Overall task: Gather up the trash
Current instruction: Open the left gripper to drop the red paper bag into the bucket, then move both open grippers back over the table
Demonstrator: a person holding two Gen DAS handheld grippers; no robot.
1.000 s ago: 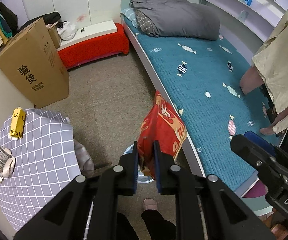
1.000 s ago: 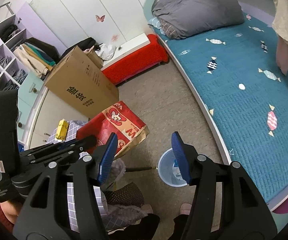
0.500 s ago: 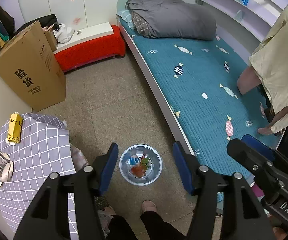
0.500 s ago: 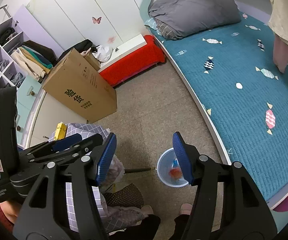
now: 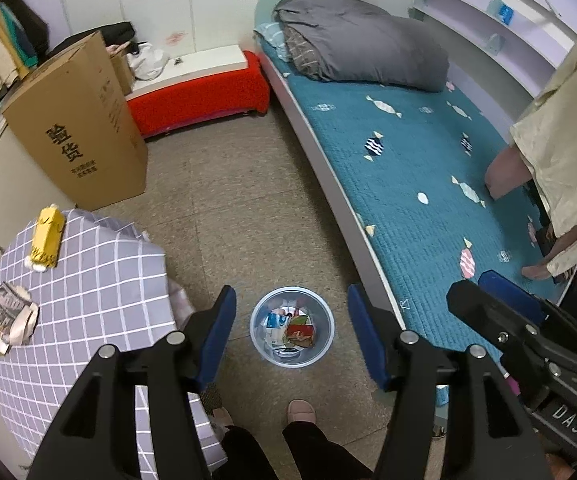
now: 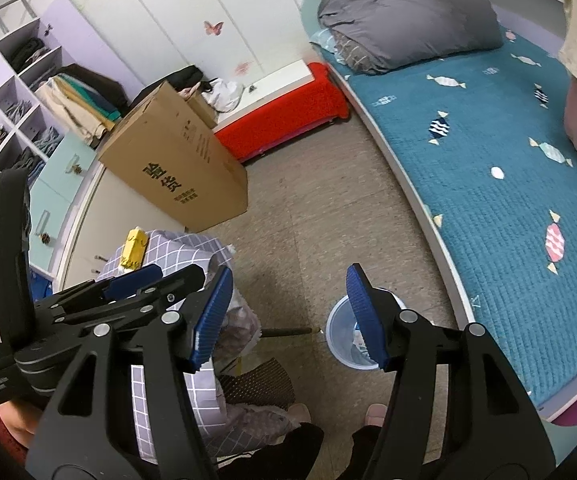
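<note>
- Left hand-held gripper (image 5: 288, 330): released, empty, above the bin (image 5: 324, 344).
- Right hand-held gripper (image 6: 288, 316): released, empty.
- Red wrapper (image 5: 299, 330) lies inside the bin.
- Yellow carton (image 5: 46, 240) and crumpled paper (image 5: 8, 312) rest on the counter (image 5: 96, 280).

Cardboard box (image 5: 76, 120), far left: I read large black characters "验货"; the smaller lines beneath are too small for me.
Right gripper (image 5: 504, 320) body, near right: white letters "DAS".
</note>
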